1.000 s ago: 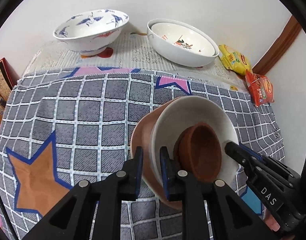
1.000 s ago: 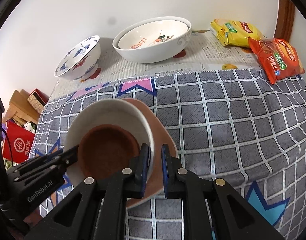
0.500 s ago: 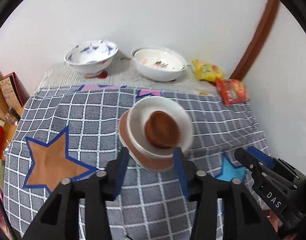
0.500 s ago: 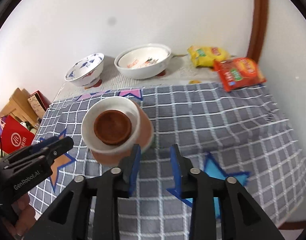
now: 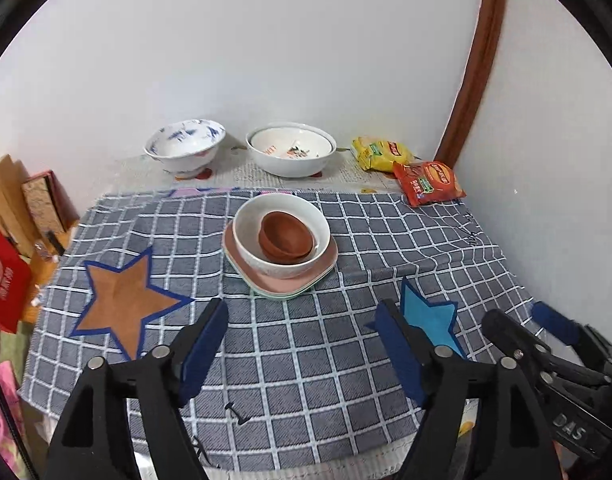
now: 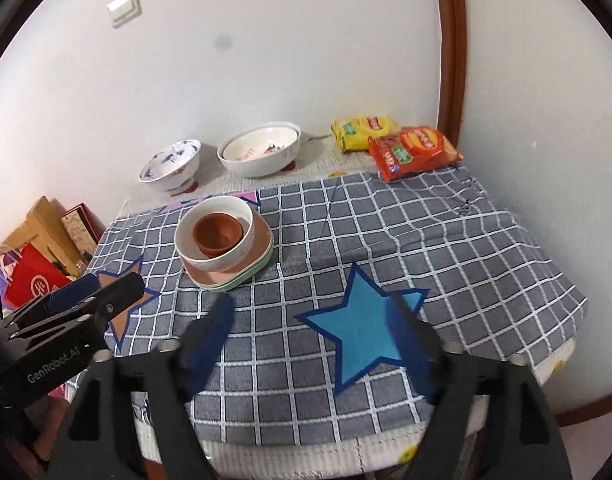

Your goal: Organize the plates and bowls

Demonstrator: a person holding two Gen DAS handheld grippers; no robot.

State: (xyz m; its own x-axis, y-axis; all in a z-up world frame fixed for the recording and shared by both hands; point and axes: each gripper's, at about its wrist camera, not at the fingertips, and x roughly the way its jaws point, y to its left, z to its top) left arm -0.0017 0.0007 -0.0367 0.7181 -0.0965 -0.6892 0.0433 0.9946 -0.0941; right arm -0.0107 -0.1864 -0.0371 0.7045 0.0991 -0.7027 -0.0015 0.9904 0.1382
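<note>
My left gripper [image 5: 302, 344] and right gripper [image 6: 318, 336] hang wide, empty. Brown bowl [image 5: 285, 237] in white bowl [image 5: 281, 236] on plates [image 5: 282, 276], mid-tablecloth [image 5: 346, 380]; bowl sits off-centre, could slide if bumped.

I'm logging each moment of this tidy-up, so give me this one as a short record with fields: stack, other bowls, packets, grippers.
stack: brown bowl inside white bowl, on pink plate over green plate
other bowls: blue-patterned bowl and large white bowl at the wall, apart
packets: yellow packet, red packet, far right
left gripper: open, holding nothing
right gripper: open, holding nothing
surface: checked cloth
</note>
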